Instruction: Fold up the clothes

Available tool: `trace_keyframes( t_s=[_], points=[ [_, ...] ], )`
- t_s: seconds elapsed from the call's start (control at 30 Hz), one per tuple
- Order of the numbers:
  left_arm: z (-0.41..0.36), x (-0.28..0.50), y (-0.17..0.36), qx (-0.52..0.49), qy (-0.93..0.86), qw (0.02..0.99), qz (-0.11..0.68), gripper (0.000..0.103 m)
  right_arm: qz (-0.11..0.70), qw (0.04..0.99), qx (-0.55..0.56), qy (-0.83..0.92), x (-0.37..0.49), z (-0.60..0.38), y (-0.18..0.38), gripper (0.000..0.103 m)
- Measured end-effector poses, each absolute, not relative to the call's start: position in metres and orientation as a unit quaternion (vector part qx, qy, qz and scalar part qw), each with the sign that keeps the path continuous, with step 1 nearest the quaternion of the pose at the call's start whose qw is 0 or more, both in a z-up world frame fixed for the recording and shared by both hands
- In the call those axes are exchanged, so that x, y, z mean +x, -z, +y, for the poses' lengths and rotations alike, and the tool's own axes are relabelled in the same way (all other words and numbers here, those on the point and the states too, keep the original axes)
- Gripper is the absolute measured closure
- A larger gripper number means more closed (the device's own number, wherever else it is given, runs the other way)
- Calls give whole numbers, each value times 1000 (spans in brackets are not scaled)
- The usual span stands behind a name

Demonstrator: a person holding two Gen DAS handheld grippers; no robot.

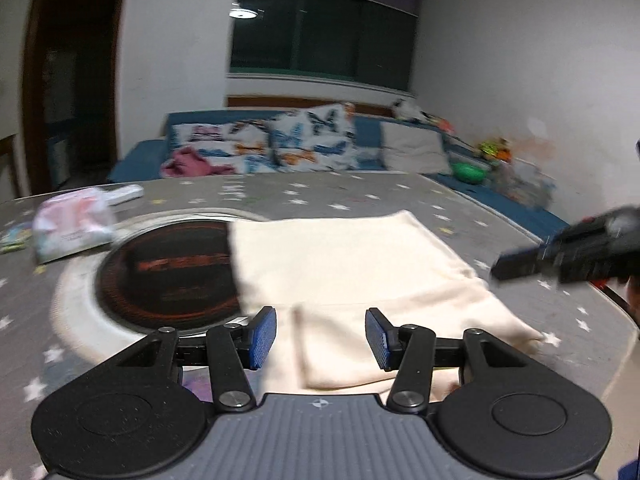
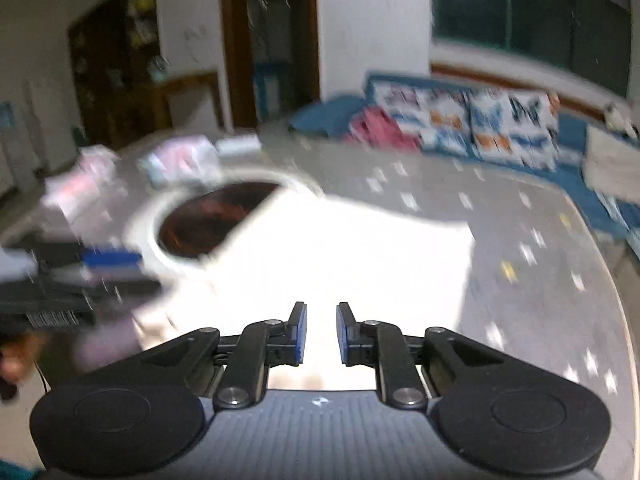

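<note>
A cream garment (image 1: 360, 276) lies folded on the grey star-patterned table (image 1: 360, 196), partly covering a round black cooktop (image 1: 172, 276). My left gripper (image 1: 320, 338) is open and empty, just above the garment's near edge. My right gripper (image 2: 321, 332) is open with a narrower gap, empty, above the same garment (image 2: 340, 248), which looks overexposed white there. The right gripper also shows at the right of the left wrist view (image 1: 568, 256); the left gripper shows blurred at the left of the right wrist view (image 2: 80, 280).
Plastic packets (image 1: 72, 228) lie at the table's far left beside the cooktop. A blue sofa (image 1: 140, 160) with patterned cushions (image 1: 308, 140), a pink cloth (image 1: 192, 162) and toys (image 1: 470, 172) stands behind the table. The table's right edge (image 2: 624, 320) is near.
</note>
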State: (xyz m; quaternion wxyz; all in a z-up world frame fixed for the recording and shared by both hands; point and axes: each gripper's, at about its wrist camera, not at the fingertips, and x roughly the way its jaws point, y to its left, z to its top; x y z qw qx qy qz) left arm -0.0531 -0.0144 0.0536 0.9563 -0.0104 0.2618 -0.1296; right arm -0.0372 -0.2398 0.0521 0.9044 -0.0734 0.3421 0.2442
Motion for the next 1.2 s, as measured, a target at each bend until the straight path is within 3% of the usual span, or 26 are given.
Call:
trace_keyframes(
  t_s=[0.23, 0.47, 0.83, 1.2],
  points=[
    [-46, -34, -35, 19, 162, 942, 294, 63, 387, 892, -72, -222, -45, -263, -3, 88],
    [-27, -28, -19, 4, 139, 933, 331, 79, 369, 900, -64, -224, -34, -272, -15, 83],
    [-33, -19, -44, 2, 148, 936, 319, 79, 367, 906, -37, -208, 14, -264, 0, 82],
    [-25, -10, -21, 23, 122, 932, 341, 78, 368, 911, -45, -183, 15, -270, 4, 80]
  ],
)
